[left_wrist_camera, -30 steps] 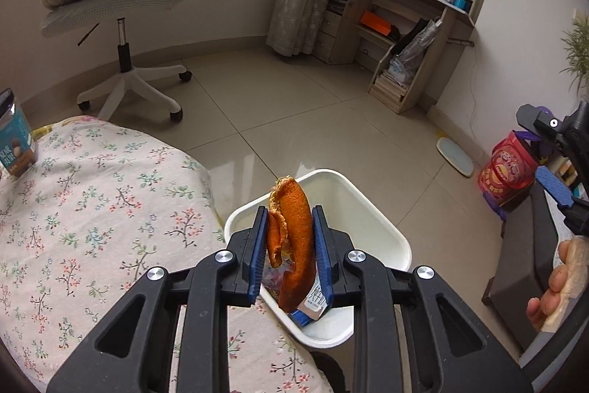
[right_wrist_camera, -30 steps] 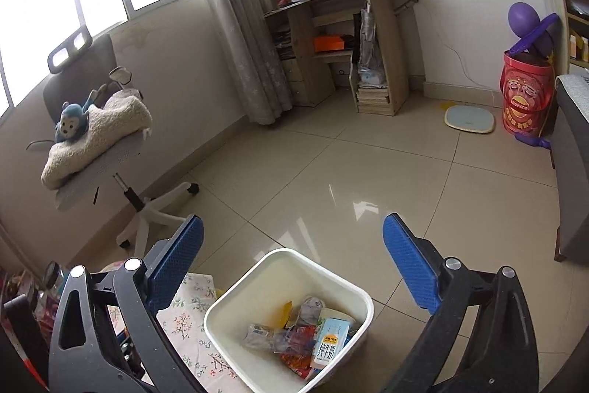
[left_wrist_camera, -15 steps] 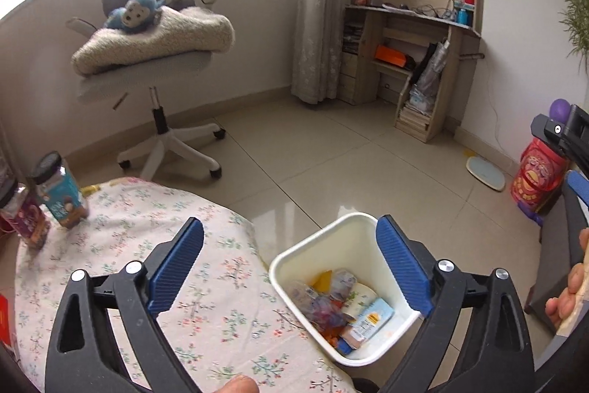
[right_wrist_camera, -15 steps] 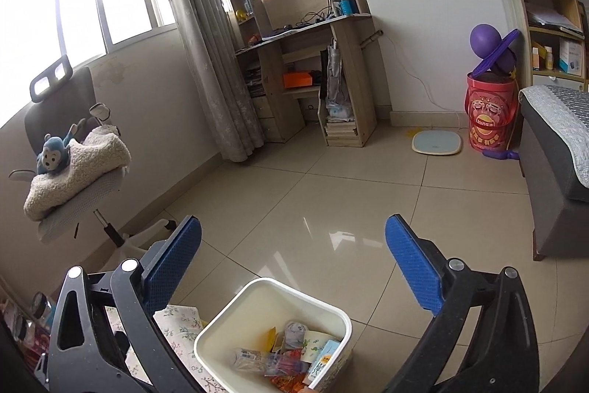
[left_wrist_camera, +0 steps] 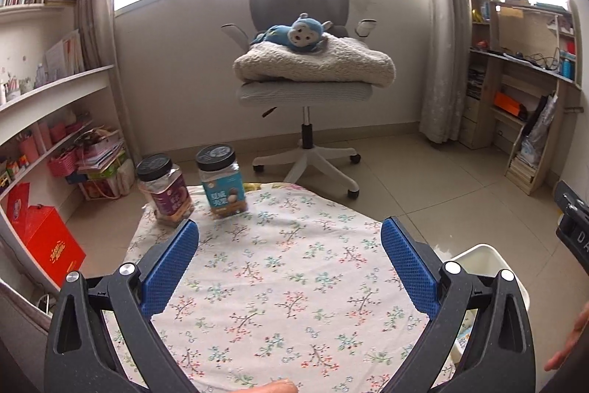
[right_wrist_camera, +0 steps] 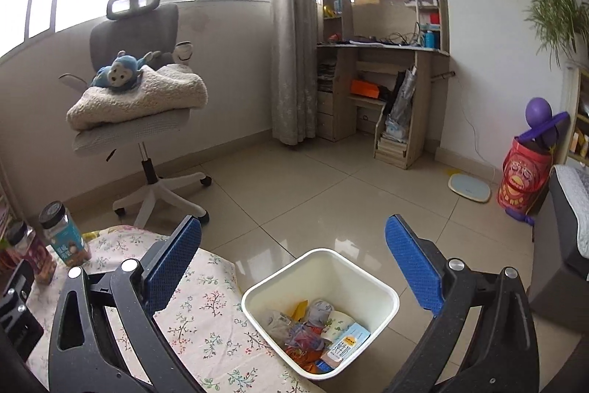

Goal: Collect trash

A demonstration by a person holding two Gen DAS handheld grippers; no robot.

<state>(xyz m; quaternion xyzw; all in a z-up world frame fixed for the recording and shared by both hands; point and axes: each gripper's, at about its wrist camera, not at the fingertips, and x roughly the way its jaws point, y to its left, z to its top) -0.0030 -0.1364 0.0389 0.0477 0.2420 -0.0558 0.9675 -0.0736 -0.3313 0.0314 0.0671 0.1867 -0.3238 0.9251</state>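
Observation:
A white trash bin [right_wrist_camera: 383, 290] stands on the floor against the table's right edge, holding several wrappers, a small carton and orange peel [right_wrist_camera: 302, 354]. My right gripper [right_wrist_camera: 293, 267] is open and empty above and just behind the bin. My left gripper [left_wrist_camera: 289, 267] is open and empty over the floral tablecloth [left_wrist_camera: 279, 275]. In the left wrist view only a corner of the bin [left_wrist_camera: 482, 262] shows at the right, behind the right finger.
Two black-lidded snack jars [left_wrist_camera: 221, 181] [left_wrist_camera: 163, 190] stand at the table's far edge. A grey office chair [left_wrist_camera: 305, 80] with a blanket and blue monkey toy stands beyond. Shelves and a red box [left_wrist_camera: 48, 245] are at left, a desk [right_wrist_camera: 383, 91] at right.
My left gripper opened and dropped the orange peel into the bin, then swung left and up over the table. The right gripper stayed open above the bin.

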